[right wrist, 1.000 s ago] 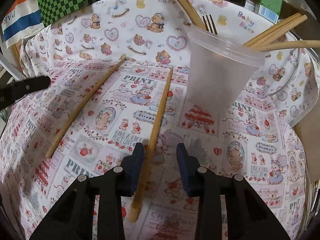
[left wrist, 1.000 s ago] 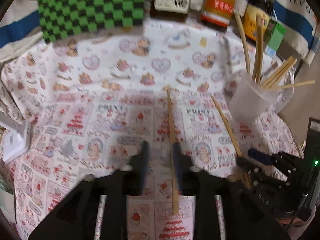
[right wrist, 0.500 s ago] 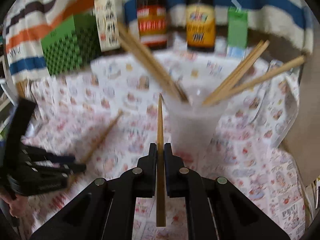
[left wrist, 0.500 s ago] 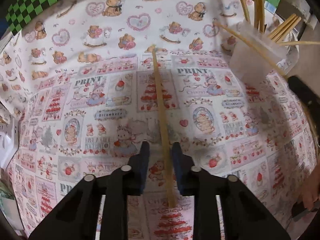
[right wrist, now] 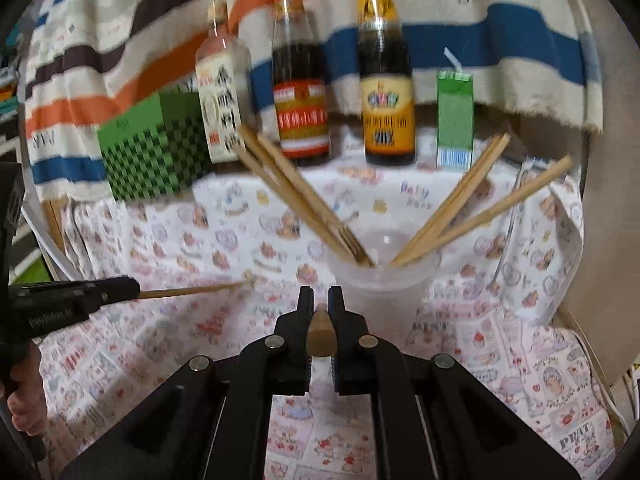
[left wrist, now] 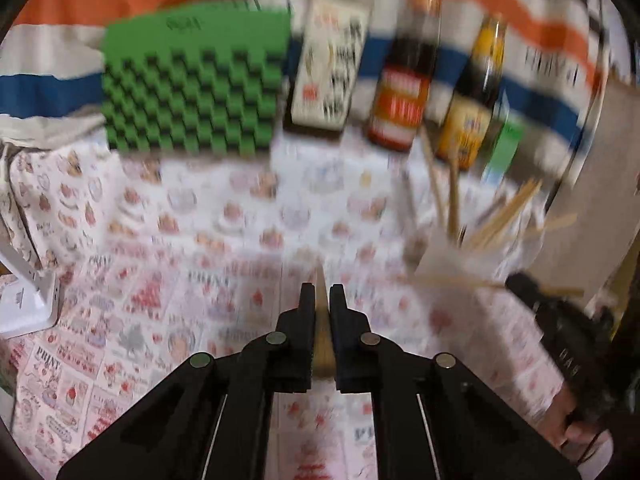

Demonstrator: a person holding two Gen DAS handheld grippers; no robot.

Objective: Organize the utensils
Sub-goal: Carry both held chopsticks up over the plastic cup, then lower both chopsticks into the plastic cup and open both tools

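Both tools carry one chopstick each, lifted clear of the table. Right tool [right wrist: 321, 300]: jaws clamped on a wooden chopstick [right wrist: 320, 330], seen end-on between the pads, its length pointing ahead toward the clear plastic cup [right wrist: 380, 280] just beyond; that alignment suits a slide into the cup mouth. Left tool [left wrist: 319, 300]: jaws have just been closing, and a second chopstick [left wrist: 321, 320] sits pinched between the pads, pointing forward. In the right wrist view the same left tool enters from the left with its chopstick sticking out level toward the cup, tip short of the rim. The cup stands upright on the printed cloth [right wrist: 180, 248] covering the table and already holds several chopsticks [right wrist: 460, 208] fanned left and right against its rim, leaving the middle open, probably the easiest entry. Behind the cup: three sauce bottles [right wrist: 300, 92], a green drink carton [right wrist: 455, 120], a green checkered box [right wrist: 156, 148], all against a striped fabric backdrop [right wrist: 500, 32]. Left view is blurred; fine detail unreadable.
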